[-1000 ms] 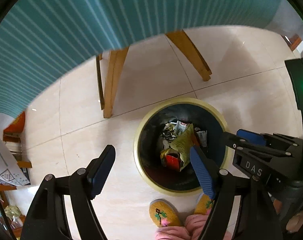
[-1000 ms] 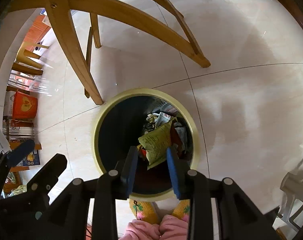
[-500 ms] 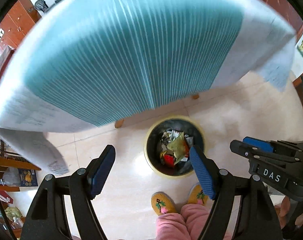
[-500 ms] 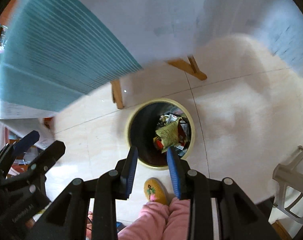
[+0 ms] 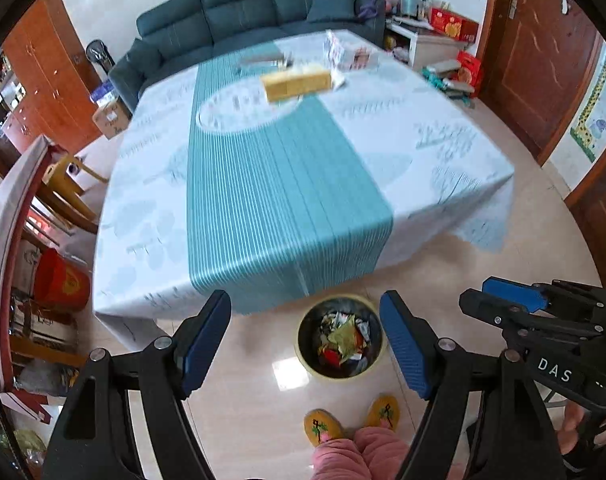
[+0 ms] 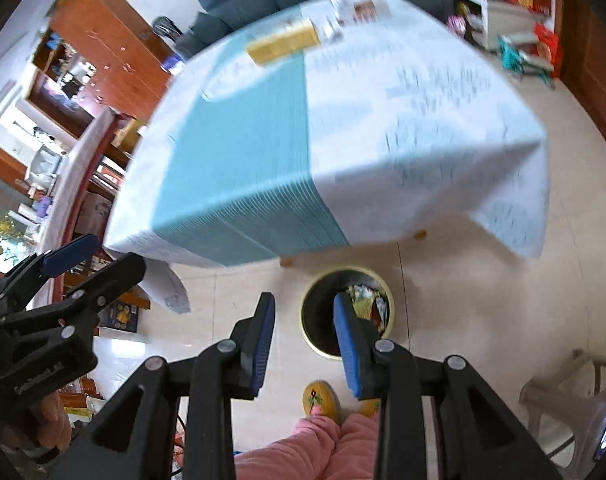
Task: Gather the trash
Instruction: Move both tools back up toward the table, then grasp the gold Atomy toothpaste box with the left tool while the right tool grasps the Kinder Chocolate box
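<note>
Left gripper (image 5: 305,338) jaws wide, empty. Right gripper (image 6: 303,338) jaws parted, empty. Trash bin (image 5: 308,354) on floor, full of wrappers.

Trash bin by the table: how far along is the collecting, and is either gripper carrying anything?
Done: the trash bin on the floor already holds a heap of crumpled wrappers. In hand: nothing; the left gripper is wide open and the right gripper is narrower, both empty. Left: the yellow box and blurred packages at the far end of the table; whether those are trash is unclear.
</note>
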A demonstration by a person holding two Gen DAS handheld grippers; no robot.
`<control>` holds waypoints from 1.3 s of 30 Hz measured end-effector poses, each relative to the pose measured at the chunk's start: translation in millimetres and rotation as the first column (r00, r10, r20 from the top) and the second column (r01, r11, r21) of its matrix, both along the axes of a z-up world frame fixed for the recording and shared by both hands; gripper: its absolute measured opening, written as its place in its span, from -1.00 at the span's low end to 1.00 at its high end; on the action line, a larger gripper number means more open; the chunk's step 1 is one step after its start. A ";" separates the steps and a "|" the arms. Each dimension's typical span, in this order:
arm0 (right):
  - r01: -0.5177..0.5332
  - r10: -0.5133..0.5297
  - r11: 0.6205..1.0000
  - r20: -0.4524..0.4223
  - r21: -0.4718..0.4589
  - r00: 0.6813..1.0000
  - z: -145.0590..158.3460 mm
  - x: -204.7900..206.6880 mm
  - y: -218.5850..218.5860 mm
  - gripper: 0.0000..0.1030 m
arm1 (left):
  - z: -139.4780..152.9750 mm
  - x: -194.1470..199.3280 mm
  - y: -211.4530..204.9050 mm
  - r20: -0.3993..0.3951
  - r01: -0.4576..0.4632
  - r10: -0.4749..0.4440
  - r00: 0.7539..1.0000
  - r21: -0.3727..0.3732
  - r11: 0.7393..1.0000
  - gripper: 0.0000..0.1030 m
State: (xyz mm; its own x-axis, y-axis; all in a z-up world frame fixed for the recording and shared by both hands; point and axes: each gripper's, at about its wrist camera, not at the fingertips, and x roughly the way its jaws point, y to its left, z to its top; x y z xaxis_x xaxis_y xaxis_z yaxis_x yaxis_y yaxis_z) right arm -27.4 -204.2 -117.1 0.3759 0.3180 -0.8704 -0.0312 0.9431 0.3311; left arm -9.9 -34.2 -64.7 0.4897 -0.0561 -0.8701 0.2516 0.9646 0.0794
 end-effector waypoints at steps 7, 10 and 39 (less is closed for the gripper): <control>-0.015 0.012 1.000 0.152 0.017 0.988 65.8 6.8 -8.2 -0.40 | 66.2 6.8 -5.7 0.091 -0.037 0.039 0.995 -0.027 0.999 0.45; -0.023 0.020 1.000 0.203 0.013 0.979 84.2 13.9 -12.1 -0.40 | 91.4 13.5 -9.6 0.138 -0.047 0.049 0.989 -0.018 0.999 0.44; 0.287 -0.288 0.958 0.139 0.024 0.948 78.5 217.6 -14.0 -0.40 | 51.4 328.6 -35.6 -0.145 0.410 -0.407 0.902 -0.010 0.912 0.44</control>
State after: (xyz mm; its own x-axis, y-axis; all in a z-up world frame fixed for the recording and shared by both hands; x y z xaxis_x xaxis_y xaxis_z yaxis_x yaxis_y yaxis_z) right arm 190.1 -218.2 -38.6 0.5691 0.1814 -0.8020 0.1949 0.9178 0.3459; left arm 318.7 -69.8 -13.4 0.3007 -0.2062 -0.9312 0.6328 0.7736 0.0331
